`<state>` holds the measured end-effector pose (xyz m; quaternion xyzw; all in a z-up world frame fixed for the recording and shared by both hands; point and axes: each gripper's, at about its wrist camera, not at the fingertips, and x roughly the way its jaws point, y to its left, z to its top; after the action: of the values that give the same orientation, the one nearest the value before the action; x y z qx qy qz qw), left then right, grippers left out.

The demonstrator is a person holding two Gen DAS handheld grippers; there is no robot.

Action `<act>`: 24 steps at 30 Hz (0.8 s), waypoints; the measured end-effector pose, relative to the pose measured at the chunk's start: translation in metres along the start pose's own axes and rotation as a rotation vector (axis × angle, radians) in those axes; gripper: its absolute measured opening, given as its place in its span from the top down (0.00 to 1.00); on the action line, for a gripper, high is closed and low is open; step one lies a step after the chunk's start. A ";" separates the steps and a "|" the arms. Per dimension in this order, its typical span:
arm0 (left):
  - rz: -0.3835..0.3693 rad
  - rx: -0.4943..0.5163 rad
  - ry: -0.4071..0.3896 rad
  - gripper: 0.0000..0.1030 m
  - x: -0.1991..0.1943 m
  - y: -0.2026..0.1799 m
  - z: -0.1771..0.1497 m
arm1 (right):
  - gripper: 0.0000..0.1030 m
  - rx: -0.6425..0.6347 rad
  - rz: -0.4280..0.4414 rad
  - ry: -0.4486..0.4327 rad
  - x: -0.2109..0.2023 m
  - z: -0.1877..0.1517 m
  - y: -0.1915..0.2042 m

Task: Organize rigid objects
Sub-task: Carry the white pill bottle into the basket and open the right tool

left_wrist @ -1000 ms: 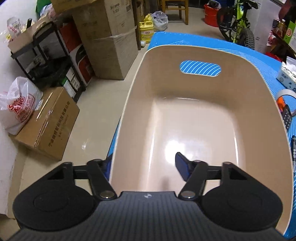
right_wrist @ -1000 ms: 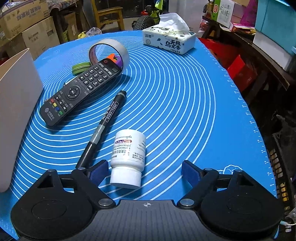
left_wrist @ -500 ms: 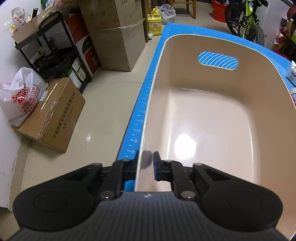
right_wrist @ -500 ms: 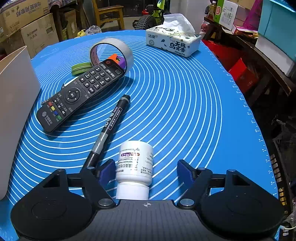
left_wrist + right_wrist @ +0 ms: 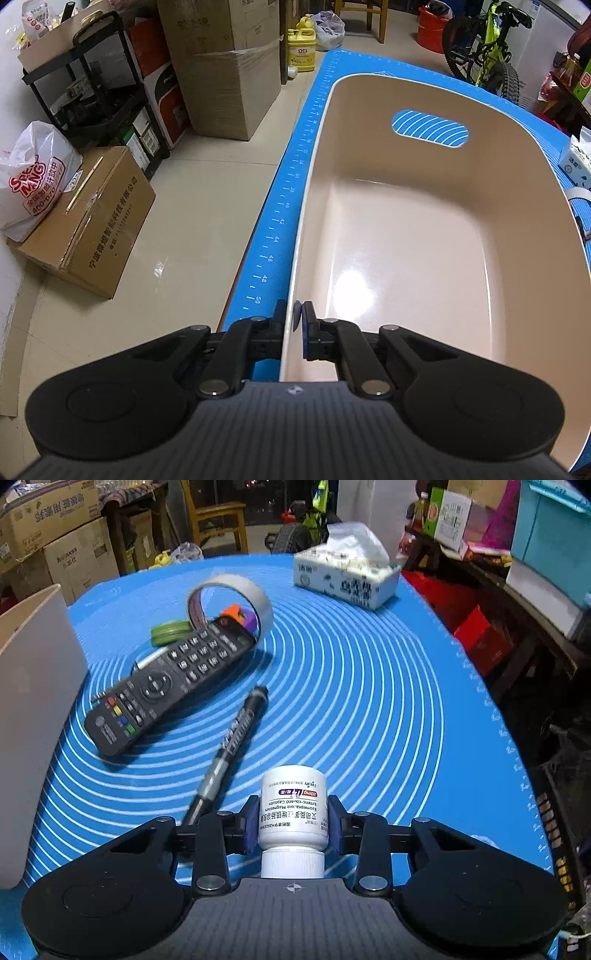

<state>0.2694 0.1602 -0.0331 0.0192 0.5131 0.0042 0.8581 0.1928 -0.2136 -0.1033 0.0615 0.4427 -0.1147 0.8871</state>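
Two wrist views. Left view: my left gripper [image 5: 294, 316] is clamped on the thin near-left rim of the beige plastic bin [image 5: 402, 236], one finger outside the wall, one inside. The bin is a smooth, glossy rounded rectangle with an oval handle slot at upper centre; its lower right corner is cut off by the frame. It stands on the blue ruled mat [image 5: 275, 229].

Right view: my right gripper [image 5: 293, 821], jaws just closing, presses both blue pads against the white cylindrical pill bottle [image 5: 293, 808] at lower centre, ribbed cap toward the camera. The black marker [image 5: 231, 753] runs diagonally, its lower end hidden behind my left finger. Upper left, the black remote [image 5: 166, 686] partly covers a grey tape ring [image 5: 236, 602] and a green roll [image 5: 168, 631]; small coloured pieces there are blurred.
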 end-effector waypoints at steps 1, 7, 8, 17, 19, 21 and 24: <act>0.000 0.001 0.000 0.92 -0.001 -0.001 -0.001 | 0.56 0.001 0.003 -0.010 -0.003 0.003 0.002; -0.002 -0.001 0.001 0.92 0.000 -0.002 0.000 | 0.56 -0.004 0.039 -0.110 -0.029 0.033 0.019; -0.002 -0.001 0.001 0.92 0.000 -0.002 0.000 | 0.56 -0.002 0.048 -0.126 -0.034 0.038 0.022; -0.014 -0.009 -0.005 0.92 0.000 0.001 -0.002 | 0.56 -0.032 0.215 -0.269 -0.076 0.090 0.080; -0.014 -0.010 -0.005 0.92 0.000 0.001 -0.002 | 0.56 -0.061 0.248 -0.284 -0.080 0.099 0.098; -0.015 -0.010 -0.005 0.92 0.000 0.001 -0.002 | 0.56 -0.092 0.291 -0.291 -0.082 0.107 0.118; -0.015 -0.009 -0.005 0.92 0.000 0.000 -0.002 | 0.56 -0.145 0.335 -0.295 -0.084 0.112 0.146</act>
<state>0.2671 0.1601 -0.0340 0.0116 0.5111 0.0001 0.8594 0.2679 -0.0837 0.0324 0.0527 0.2989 0.0585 0.9510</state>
